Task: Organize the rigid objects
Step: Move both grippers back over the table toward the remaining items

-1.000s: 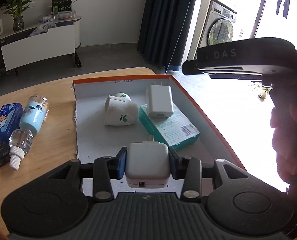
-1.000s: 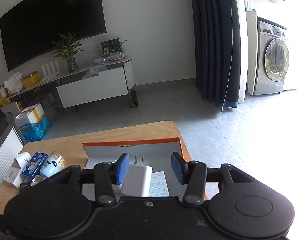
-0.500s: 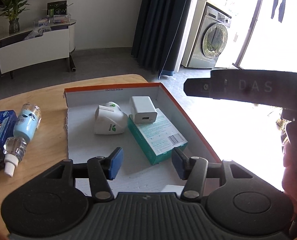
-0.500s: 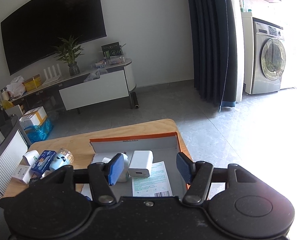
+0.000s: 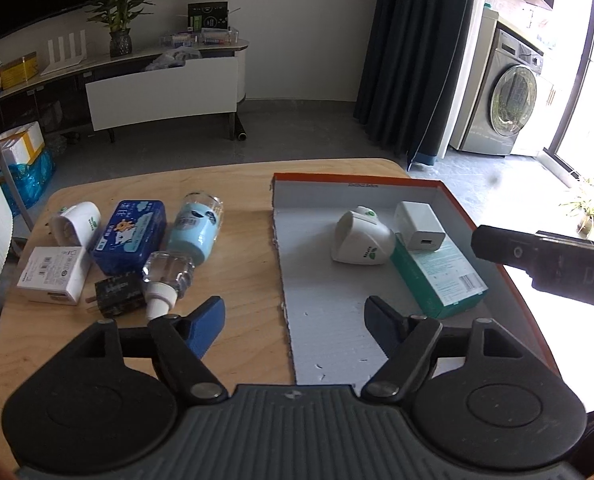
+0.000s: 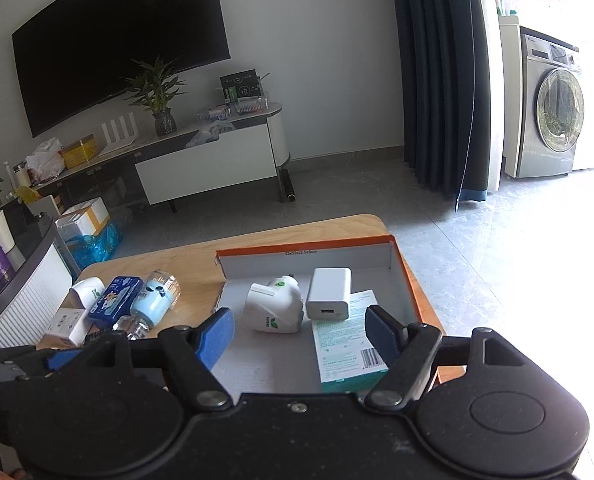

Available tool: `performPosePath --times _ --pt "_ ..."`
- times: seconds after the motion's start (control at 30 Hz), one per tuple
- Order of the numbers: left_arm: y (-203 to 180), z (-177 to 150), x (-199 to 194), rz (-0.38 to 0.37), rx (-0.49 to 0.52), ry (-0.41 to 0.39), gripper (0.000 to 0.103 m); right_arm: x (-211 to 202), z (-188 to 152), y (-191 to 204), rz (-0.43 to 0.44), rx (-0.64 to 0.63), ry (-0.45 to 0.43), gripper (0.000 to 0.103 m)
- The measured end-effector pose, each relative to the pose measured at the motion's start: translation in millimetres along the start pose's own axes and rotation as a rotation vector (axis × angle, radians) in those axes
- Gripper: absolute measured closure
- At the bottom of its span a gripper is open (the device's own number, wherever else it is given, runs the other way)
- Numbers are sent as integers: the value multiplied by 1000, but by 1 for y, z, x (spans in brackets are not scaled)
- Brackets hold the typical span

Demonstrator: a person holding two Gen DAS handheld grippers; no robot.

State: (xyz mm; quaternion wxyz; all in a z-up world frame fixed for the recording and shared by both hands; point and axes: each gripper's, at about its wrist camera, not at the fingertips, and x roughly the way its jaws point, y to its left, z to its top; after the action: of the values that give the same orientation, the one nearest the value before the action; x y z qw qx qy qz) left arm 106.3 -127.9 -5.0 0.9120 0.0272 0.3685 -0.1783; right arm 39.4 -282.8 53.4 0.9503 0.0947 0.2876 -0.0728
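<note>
Rigid household objects are lying in two groups on the light wooden table (image 5: 241, 280), some inside the shallow orange-edged cardboard box (image 5: 453, 200) on the right and the rest loose on the left. Starting from the left gripper (image 5: 293, 322), its blue-padded jaws are opening with nothing between them, hanging over the box's near left edge and the bare wood beside it. The right gripper (image 6: 299, 334) is likewise opening, its blue pads gripping nothing, hovering above the near part of the box; in the left wrist view its black body is showing at the right edge. Just beyond the grippers, inside the box, a teal and white rectangular carton (image 5: 437, 276) is lying flat along the right wall. A white square USB charger (image 5: 419, 224) is sitting at the carton's far end, touching it, and a white rounded plug-in device with a green leaf logo (image 5: 361, 240) is lying just left of both. Out on the table to the left, a clear faceted bottle with a white nozzle (image 5: 165, 280) is lying nearest, a small black charger (image 5: 117, 292) just beside it. Farther out, a pale blue bottle (image 5: 195, 228) is lying on its side, with a dark blue tin printed with a cartoon (image 5: 131, 232) to its left. A flat white box (image 5: 53, 270) and a second white rounded device (image 5: 77, 222) are lying farthest left.
</note>
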Motion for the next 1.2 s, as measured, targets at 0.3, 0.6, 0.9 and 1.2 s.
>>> performPosePath --times 0.3,0.6,0.9,1.2 --pt "39 -3 -17 69 -47 -13 24 5 -10 38 62 -46 28 15" --pt "72 -5 -29 109 -97 -31 24 8 -15 74 111 -94 45 15" --pt "98 -7 -36 131 -130 -44 24 14 -19 104 150 -121 63 15" --pt "119 -15 -33 146 -153 -34 23 24 -30 133 177 -153 95 15"
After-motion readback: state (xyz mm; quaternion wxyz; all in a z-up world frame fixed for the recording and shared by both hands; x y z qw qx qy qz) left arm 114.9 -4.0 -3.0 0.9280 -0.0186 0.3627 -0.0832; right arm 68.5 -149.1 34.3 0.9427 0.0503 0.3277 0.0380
